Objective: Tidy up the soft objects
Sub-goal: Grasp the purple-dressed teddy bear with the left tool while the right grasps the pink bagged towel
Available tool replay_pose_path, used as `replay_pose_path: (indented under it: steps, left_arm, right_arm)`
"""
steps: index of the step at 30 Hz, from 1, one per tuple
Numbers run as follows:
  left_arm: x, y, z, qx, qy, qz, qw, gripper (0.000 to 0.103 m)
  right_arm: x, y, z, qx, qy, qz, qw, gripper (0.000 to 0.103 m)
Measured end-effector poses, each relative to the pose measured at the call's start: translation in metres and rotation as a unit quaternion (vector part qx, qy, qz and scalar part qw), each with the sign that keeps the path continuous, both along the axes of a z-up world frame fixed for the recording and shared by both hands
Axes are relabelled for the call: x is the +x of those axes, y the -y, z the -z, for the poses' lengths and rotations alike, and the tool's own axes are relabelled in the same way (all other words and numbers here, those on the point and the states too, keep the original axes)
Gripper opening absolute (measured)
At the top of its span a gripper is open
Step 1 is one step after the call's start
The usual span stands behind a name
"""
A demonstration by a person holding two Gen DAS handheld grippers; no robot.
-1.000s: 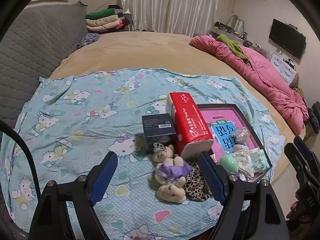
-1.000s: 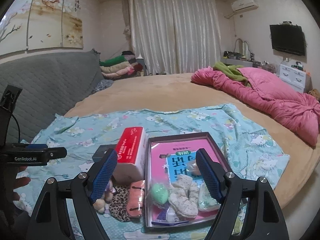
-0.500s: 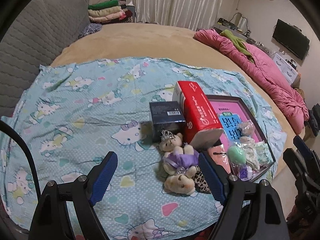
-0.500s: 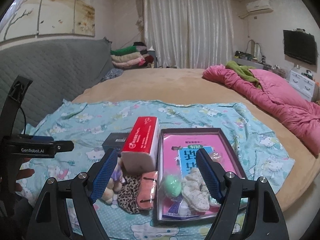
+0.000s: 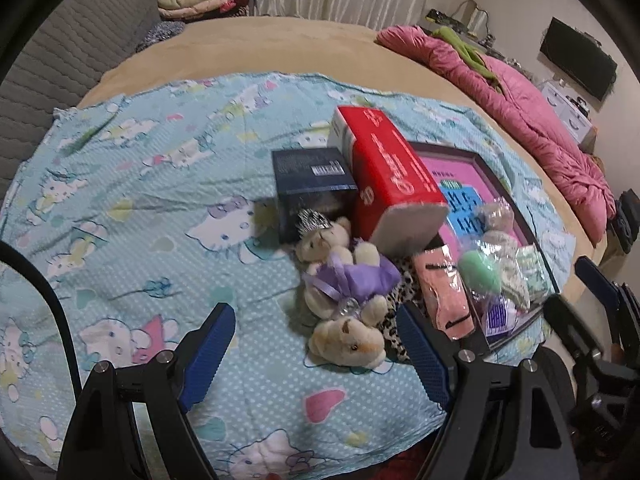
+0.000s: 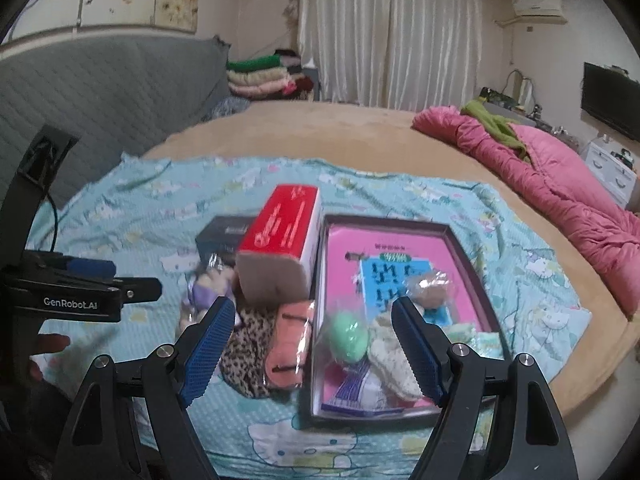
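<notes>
A teddy bear in a purple dress [image 5: 344,276] lies on the blue cartoon sheet [image 5: 140,200], over a leopard-print piece [image 6: 246,344] and beside a pink packet [image 5: 442,292]. A dark tray [image 6: 460,248] holds a green soft ball [image 6: 348,338], bagged socks [image 6: 394,354] and a pink book. My left gripper [image 5: 316,354] is open and empty, just in front of the bear. My right gripper [image 6: 312,350] is open and empty, above the pink packet [image 6: 290,346] and the tray's near end.
A red tissue pack [image 5: 384,172] and a dark box [image 5: 312,184] stand behind the bear. A pink duvet [image 6: 560,192] lies at the right of the bed. A grey headboard [image 6: 100,92] is at the left. Folded clothes [image 6: 260,76] are stacked at the back.
Both grippers have moved forward and lower, closer to the pile of objects. Both stay open and nothing was picked up.
</notes>
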State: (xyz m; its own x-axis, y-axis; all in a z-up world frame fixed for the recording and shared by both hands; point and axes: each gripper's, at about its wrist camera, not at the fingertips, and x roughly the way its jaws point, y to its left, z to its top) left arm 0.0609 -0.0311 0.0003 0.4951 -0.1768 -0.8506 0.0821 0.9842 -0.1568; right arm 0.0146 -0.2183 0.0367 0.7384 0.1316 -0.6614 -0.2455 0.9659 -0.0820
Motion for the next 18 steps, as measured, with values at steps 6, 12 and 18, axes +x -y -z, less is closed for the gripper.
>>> replay_pose_path:
  steps: [6, 12, 18]
  left_arm:
    - [0.004, 0.012, 0.02, 0.0, -0.014, 0.016, 0.9998, 0.082]
    - [0.014, 0.014, 0.041, -0.004, -0.033, 0.018, 0.9993, 0.082]
    - [0.026, 0.017, 0.055, -0.013, -0.051, 0.026, 0.9983, 0.082]
  right_arm:
    - [0.004, -0.012, 0.024, -0.04, -0.027, -0.014, 0.999, 0.082]
    - [0.017, -0.018, 0.047, -0.067, -0.06, -0.009, 0.996, 0.082]
    - [0.029, -0.025, 0.059, -0.084, -0.075, -0.009, 0.994, 0.082]
